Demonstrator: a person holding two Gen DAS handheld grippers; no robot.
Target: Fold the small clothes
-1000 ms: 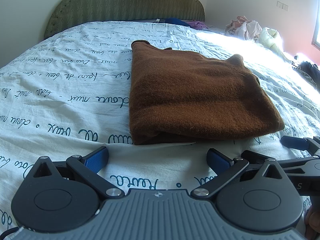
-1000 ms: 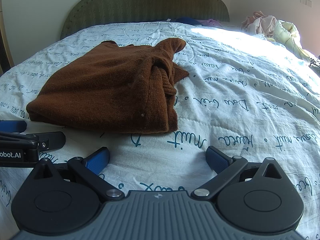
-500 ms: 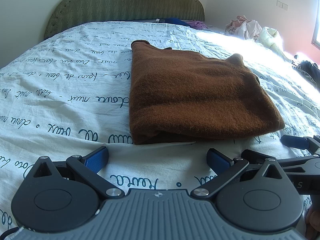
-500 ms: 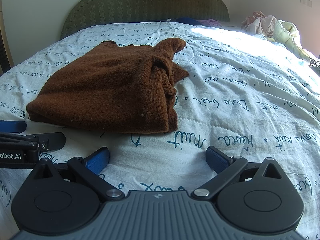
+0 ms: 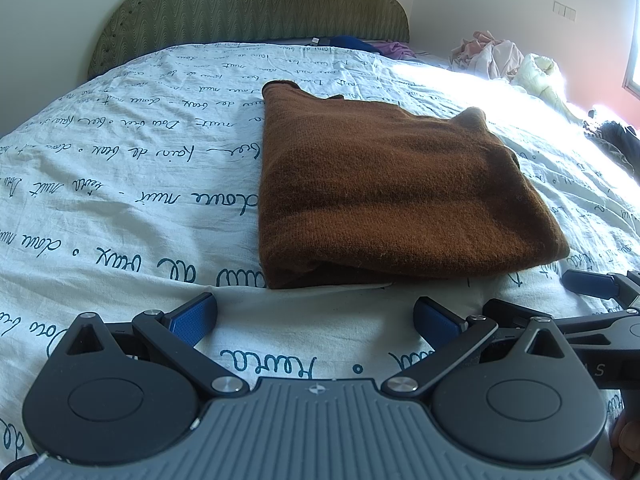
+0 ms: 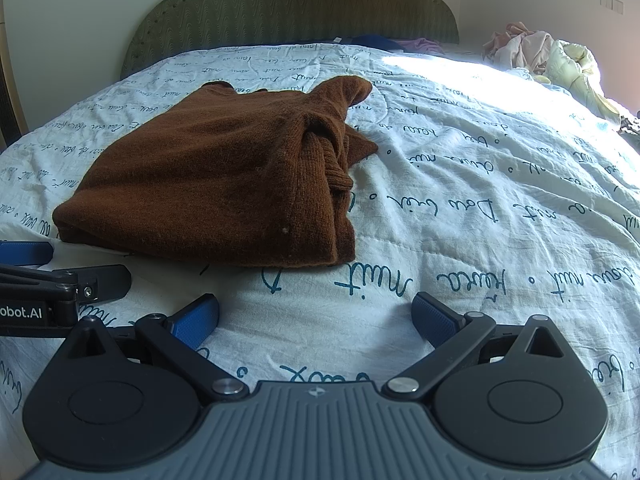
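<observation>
A brown knitted sweater (image 5: pixel 392 192) lies folded into a thick rectangle on the bed; from the right wrist view the sweater (image 6: pixel 208 184) shows a bunched cuff and collar on its right side. My left gripper (image 5: pixel 316 316) is open just short of the sweater's near edge, holding nothing. My right gripper (image 6: pixel 316 314) is open over the sheet, below and right of the sweater's near corner, also holding nothing. Each gripper's fingers show at the edge of the other view: the right one's fingertips (image 5: pixel 588 284), the left one's fingertips (image 6: pixel 28 252).
The bed has a white sheet (image 5: pixel 120 200) printed with teal handwriting and a green padded headboard (image 5: pixel 248 4). A heap of pale clothes (image 6: pixel 540 52) lies at the far right, blue and purple items (image 5: pixel 360 44) by the headboard.
</observation>
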